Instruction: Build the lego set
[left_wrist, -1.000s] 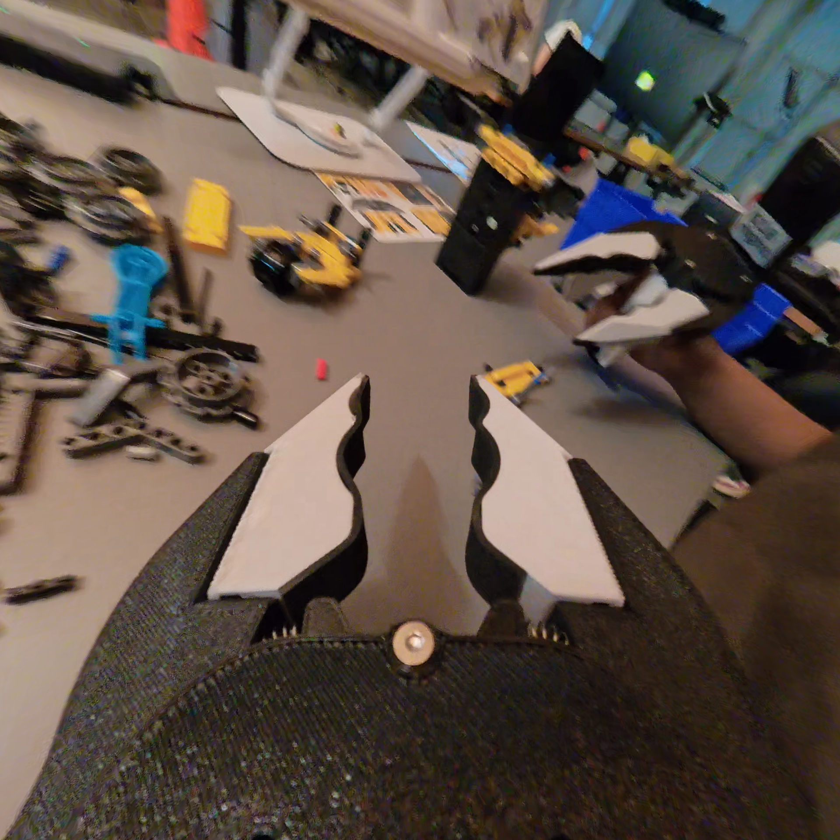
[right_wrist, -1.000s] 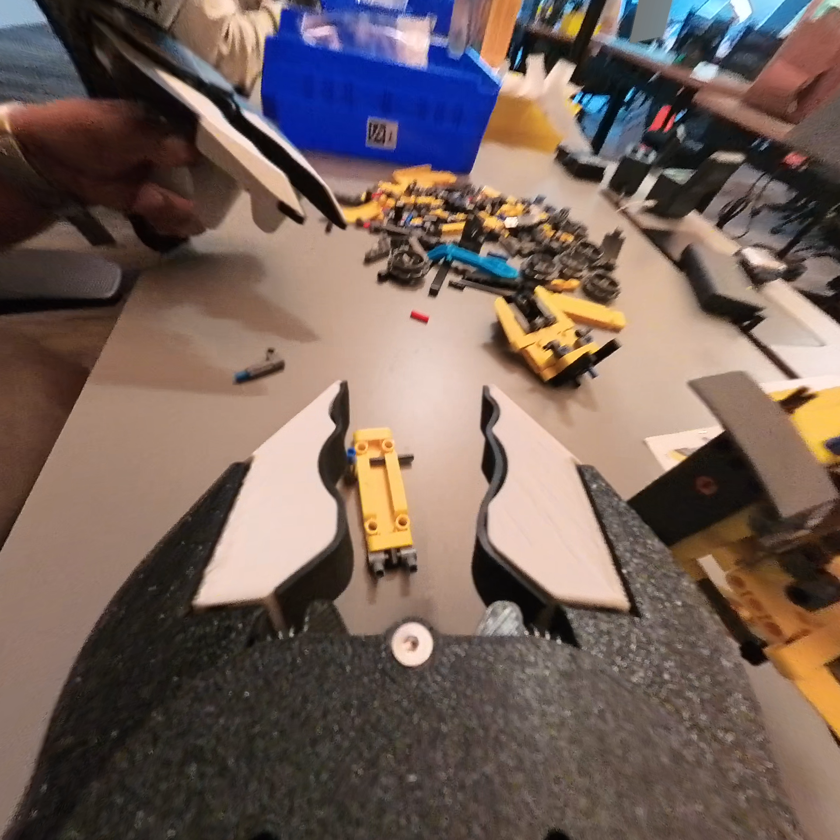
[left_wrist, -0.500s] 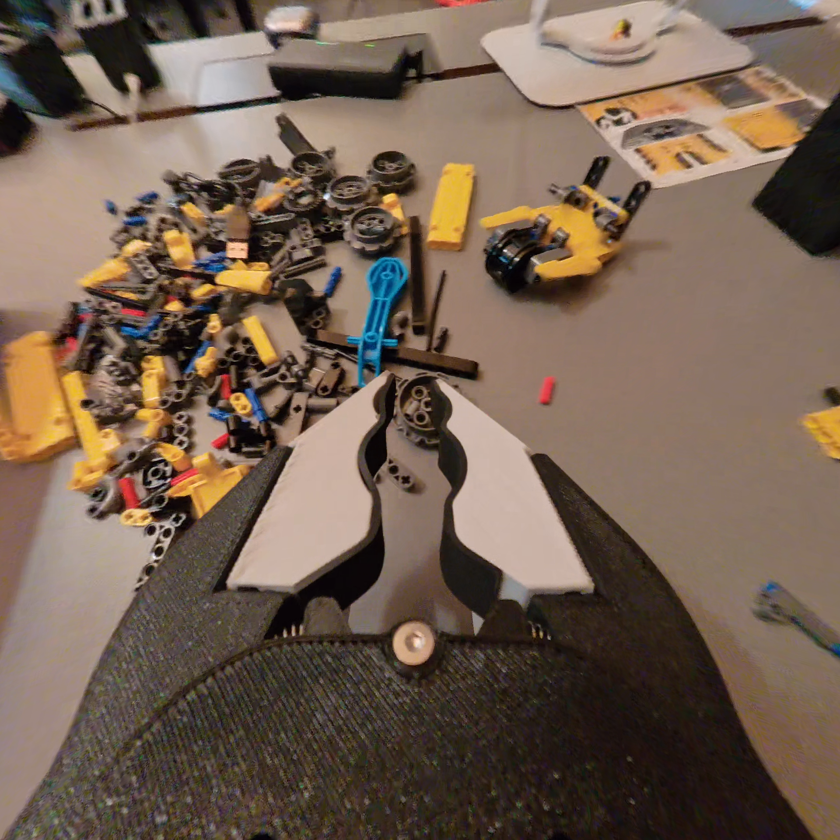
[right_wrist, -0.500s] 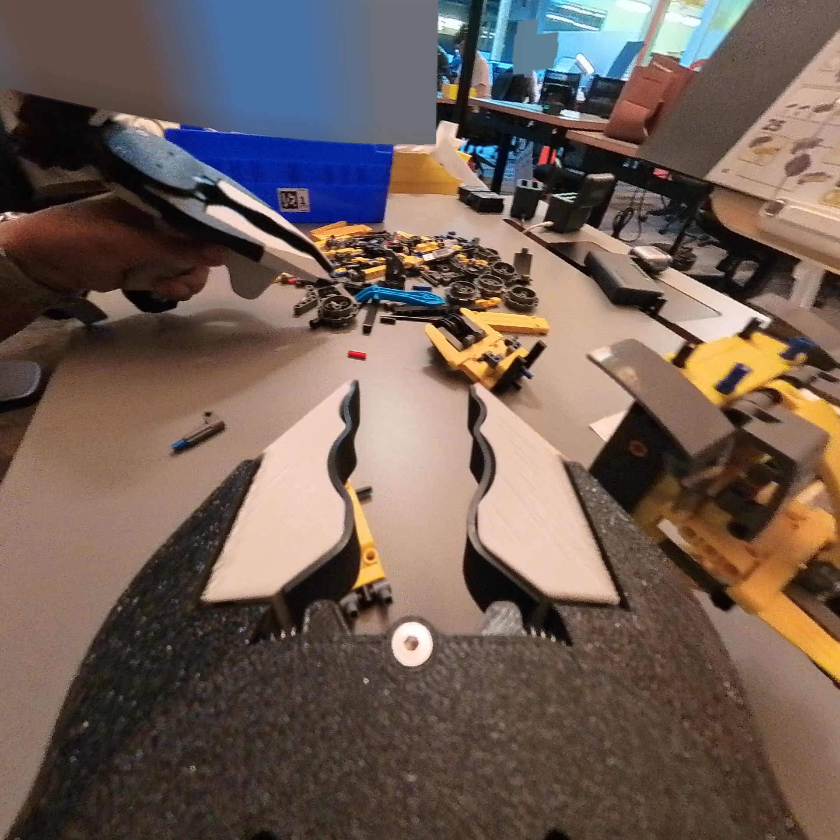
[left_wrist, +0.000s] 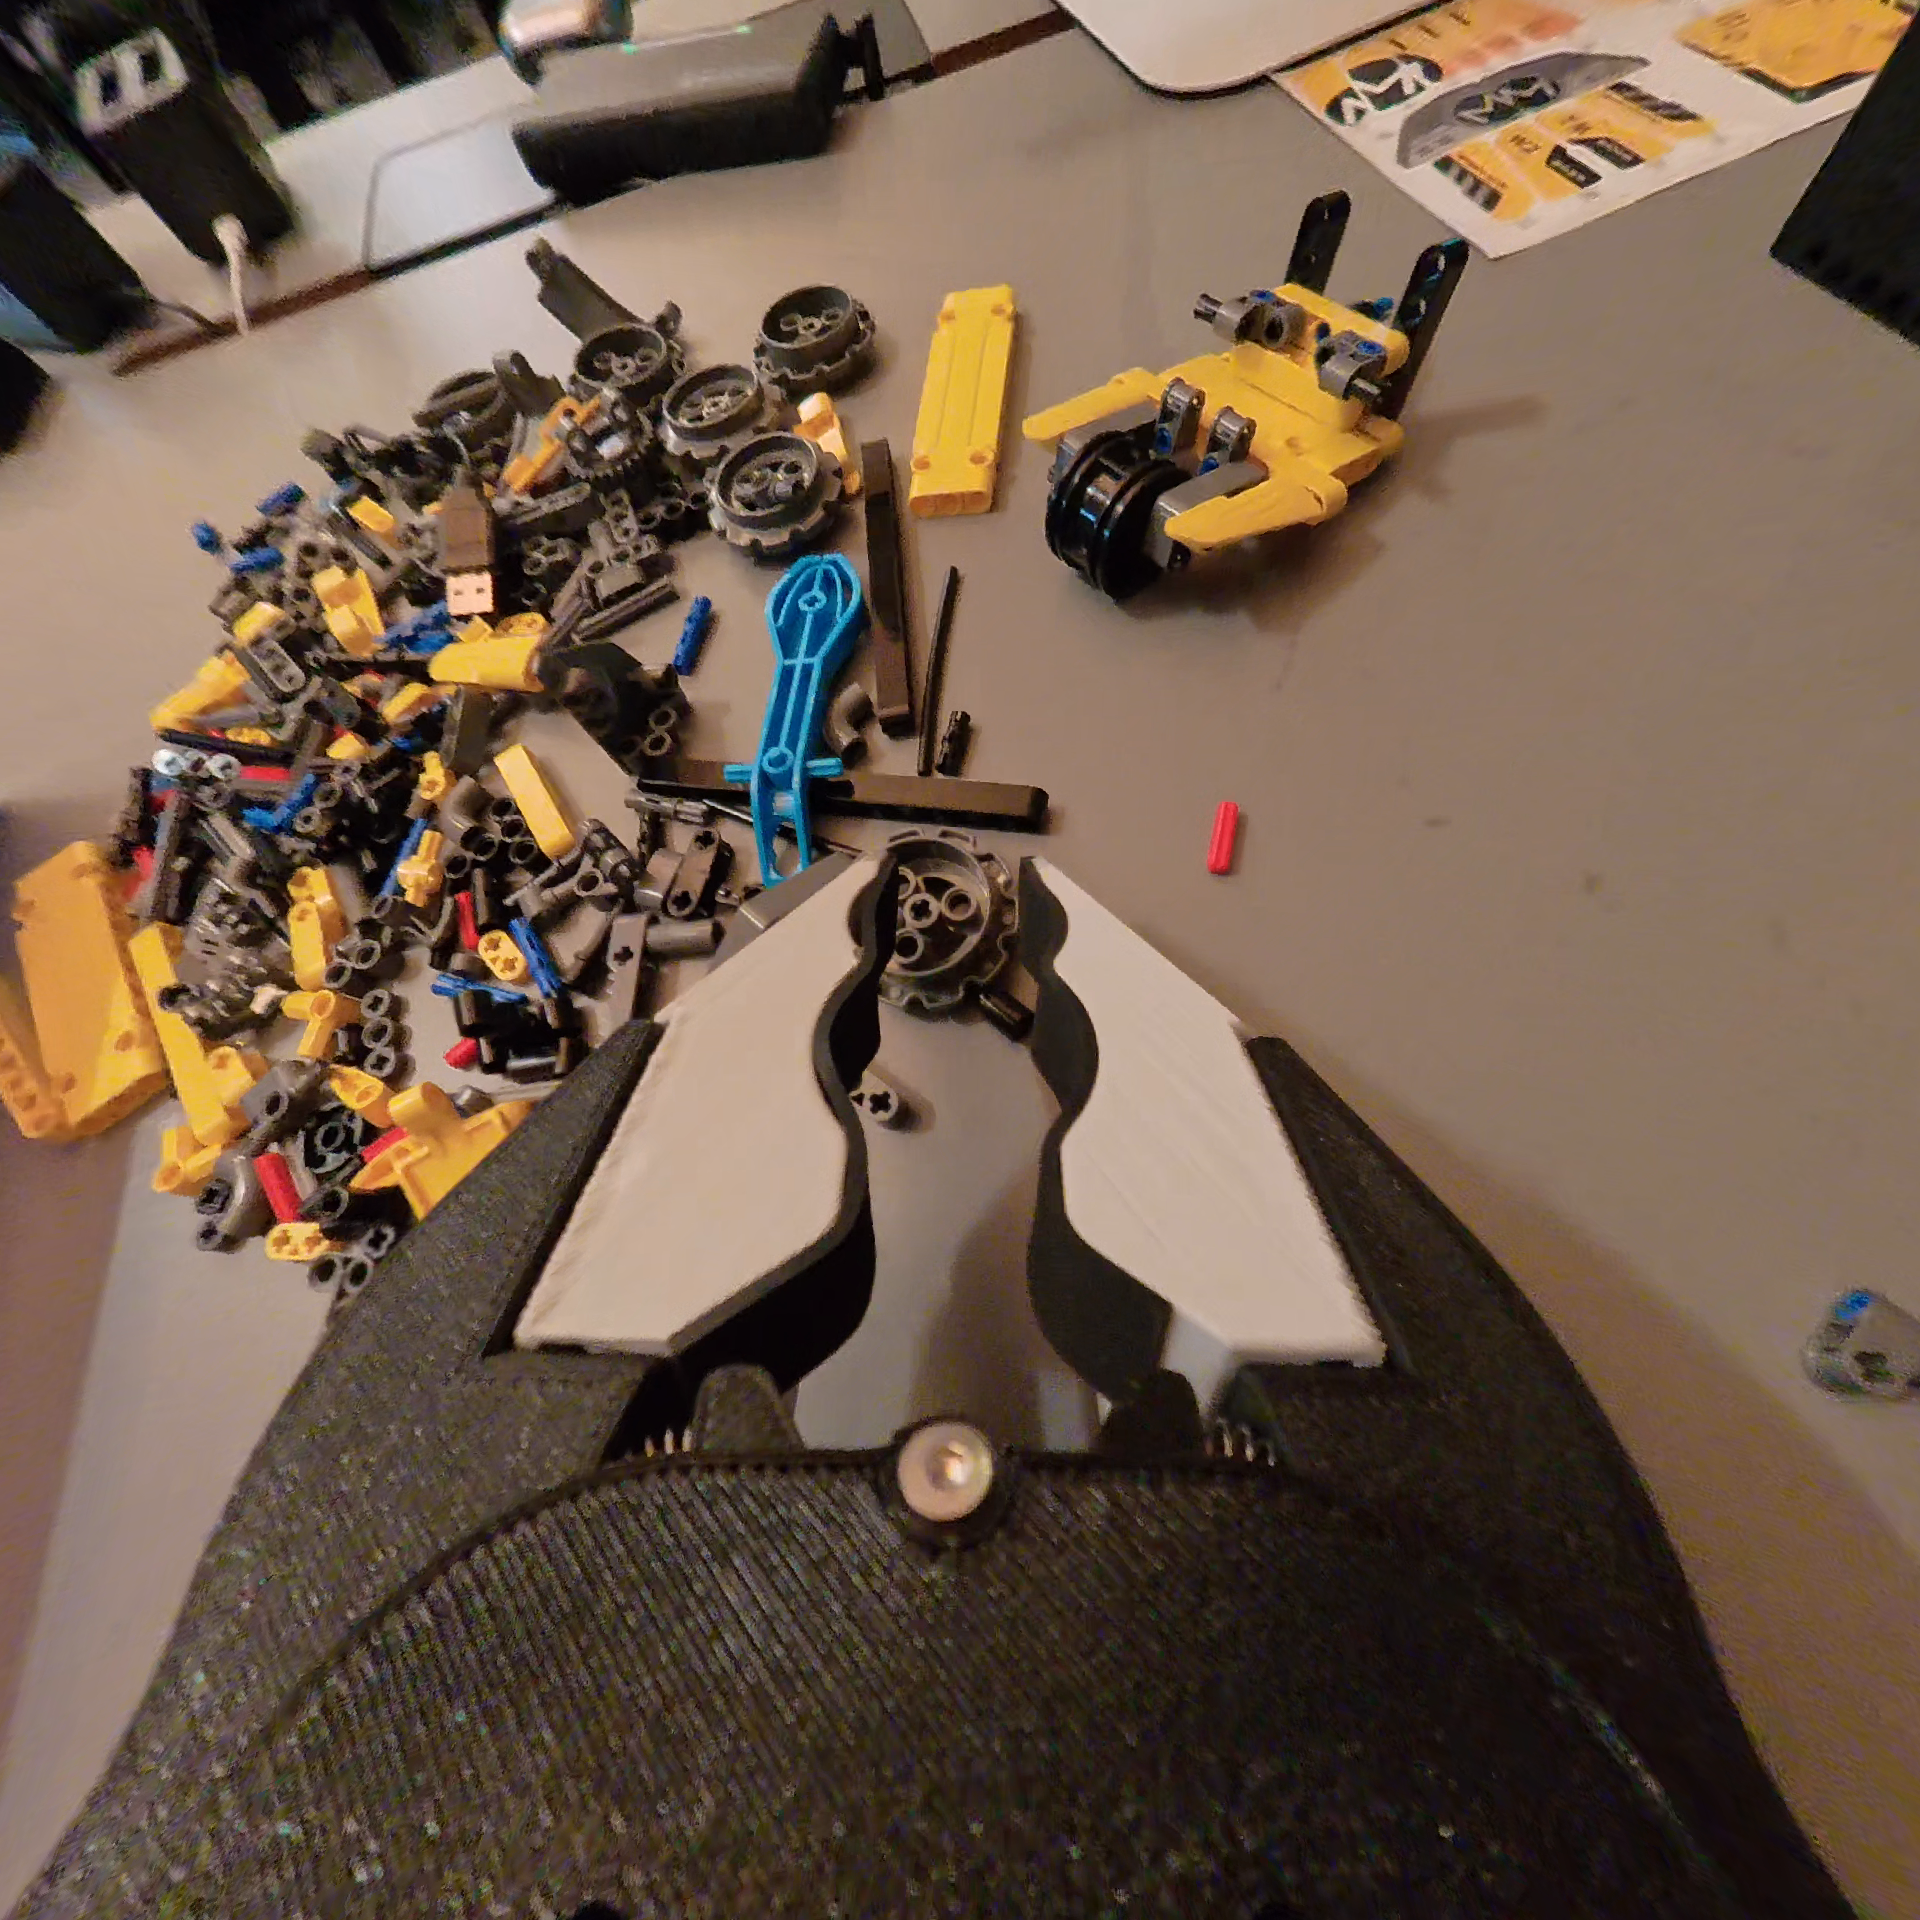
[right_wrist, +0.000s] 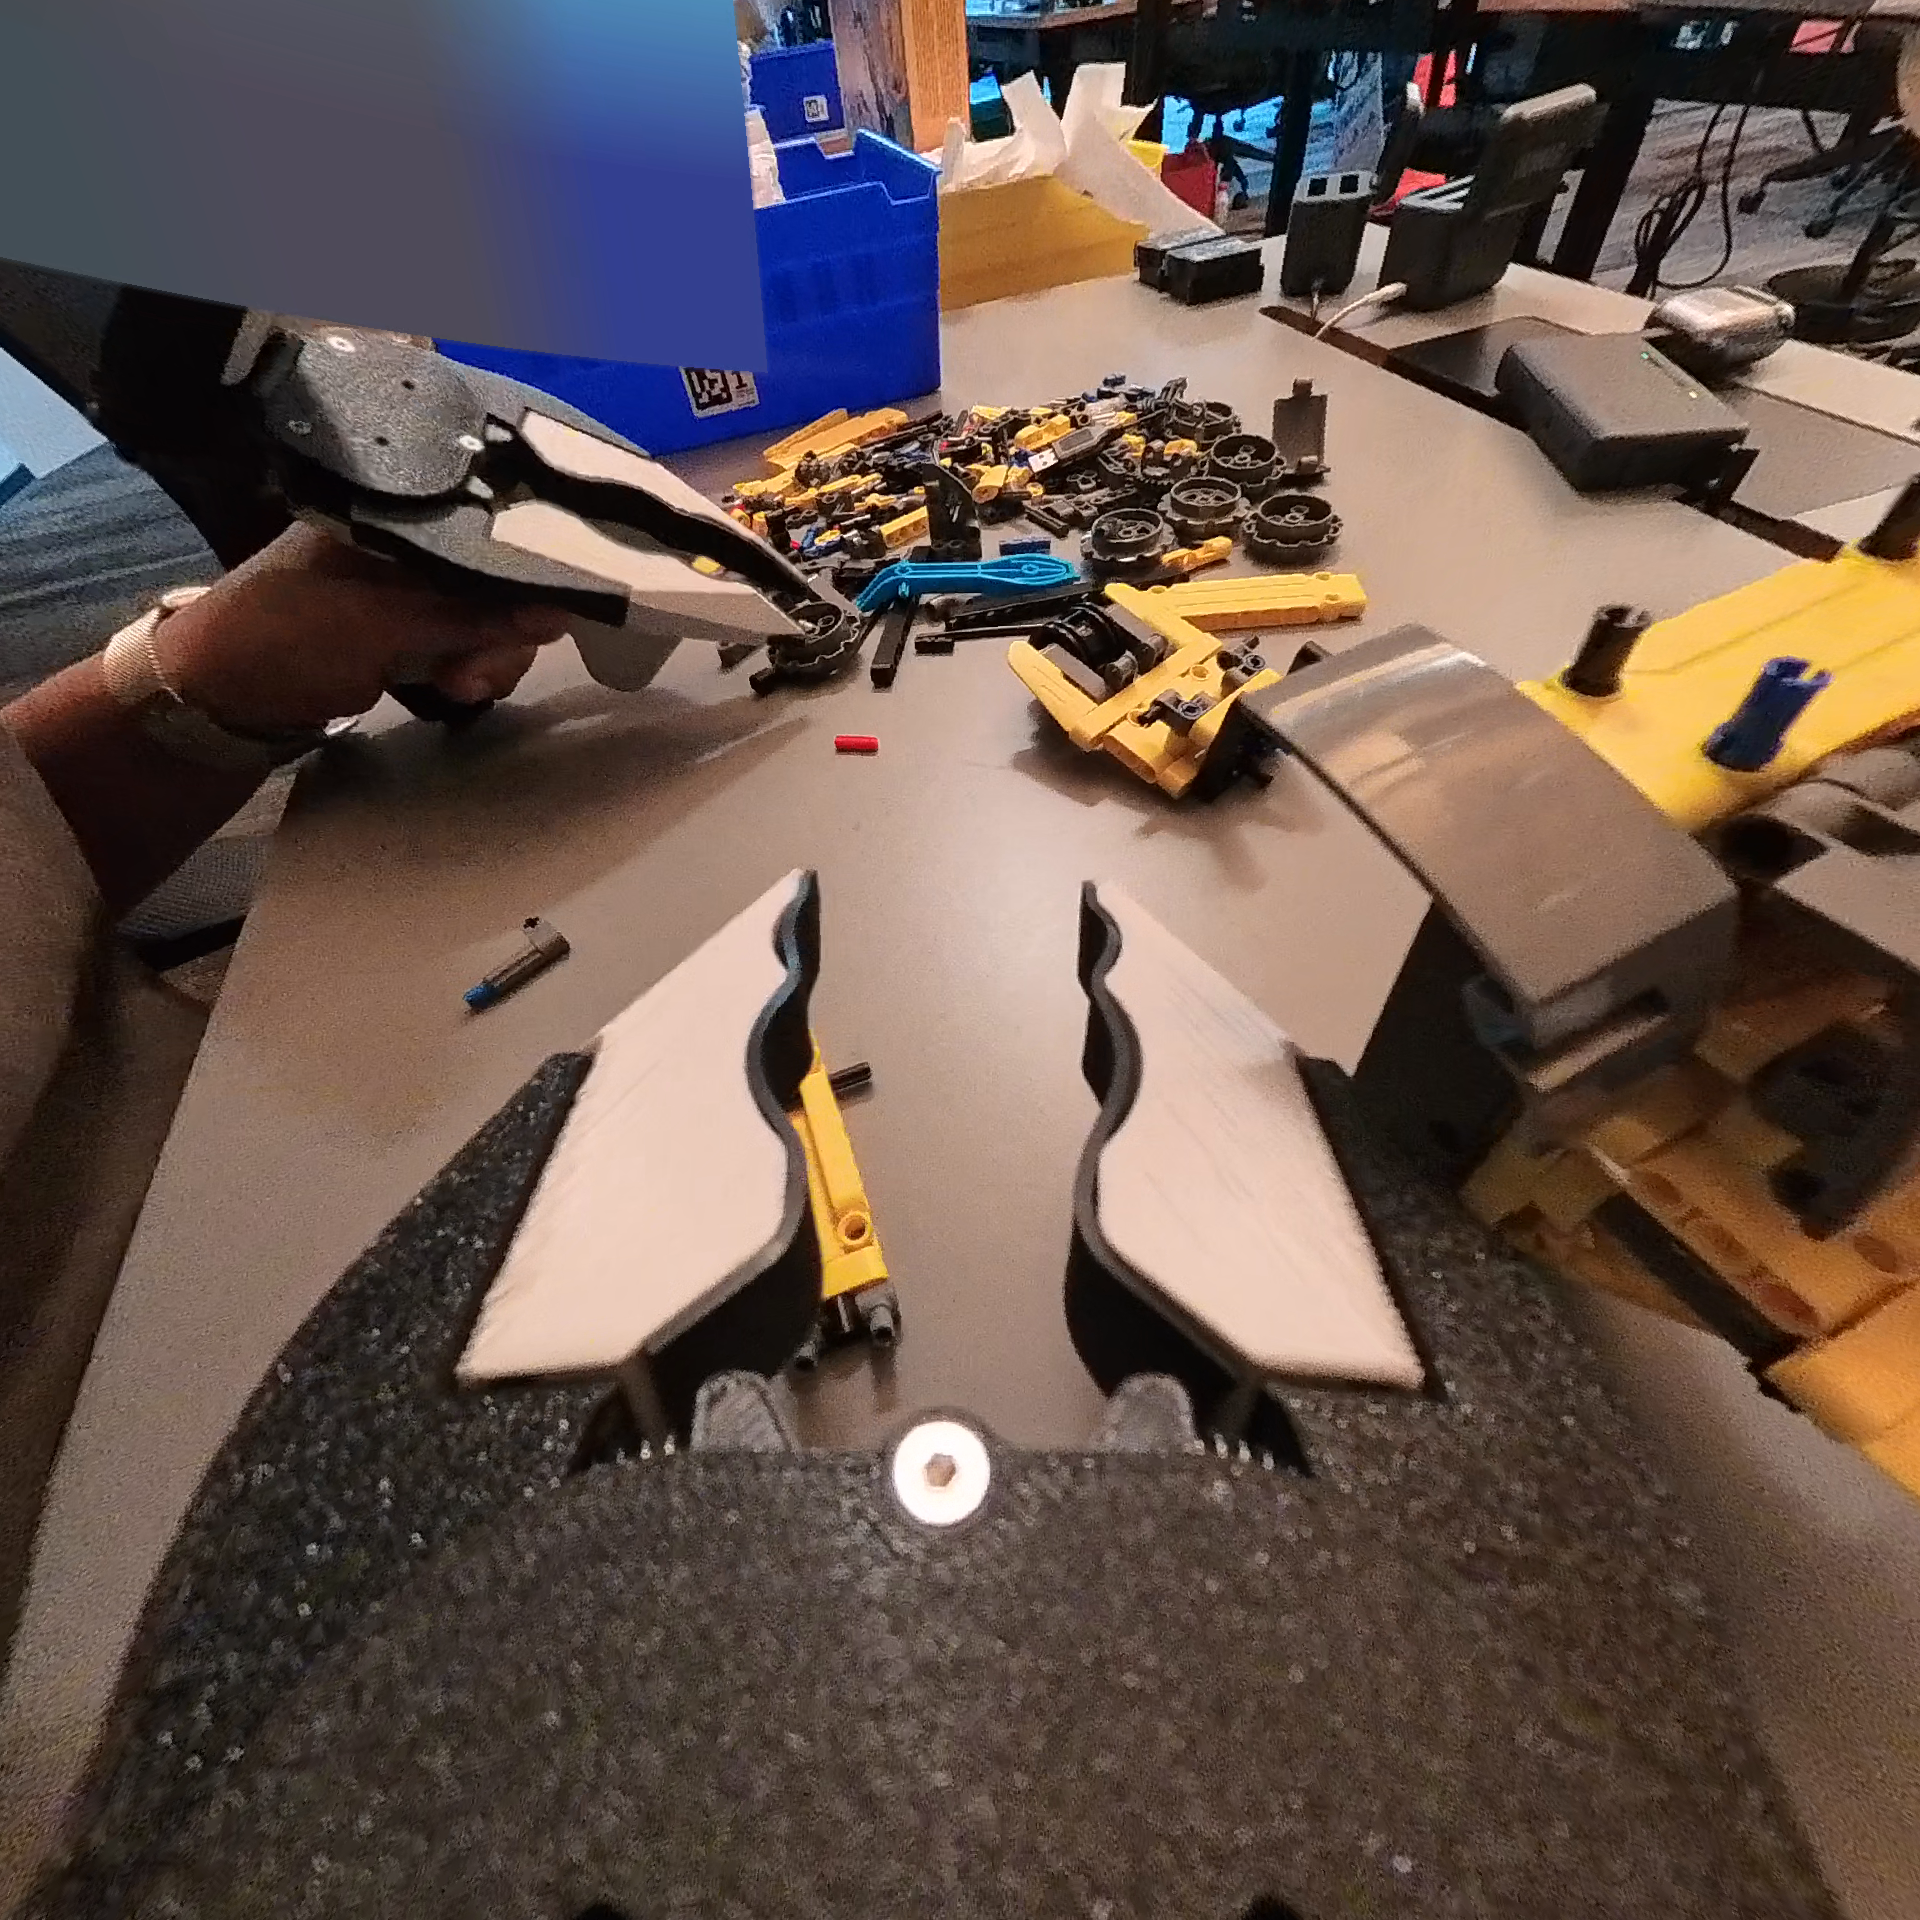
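My left gripper (left_wrist: 956, 868) is low over the grey table (left_wrist: 1455, 935), at the near edge of a pile of building-toy parts (left_wrist: 416, 779). Its two fingers are closed on either side of a dark grey toothed wheel (left_wrist: 940, 930) that rests on the table. The same gripper (right_wrist: 800, 623), held by a hand, shows in the right wrist view with the wheel (right_wrist: 826, 636) at its tips. My right gripper (right_wrist: 945, 894) is open and empty above the table. A flat yellow plate (right_wrist: 847, 1195) lies under its left finger, partly hidden.
A blue lever piece (left_wrist: 800, 686), a red pin (left_wrist: 1224, 836) and a small yellow assembly with a black wheel (left_wrist: 1216, 457) lie beyond the left gripper. A large yellow and grey model (right_wrist: 1558, 883) stands close on the right. A blue bin (right_wrist: 831, 281) is at the far table edge. There is about 20 cm between the tips of the two grippers. From my right tips it is roughly 8 cm to the flat yellow plate (right_wrist: 847, 1195); from my left, 20 cm.
My left gripper has swung left from the open table to the parts pile and narrowed around the grey wheel. My right gripper stays open and has shifted, so the yellow plate now lies under its left finger.
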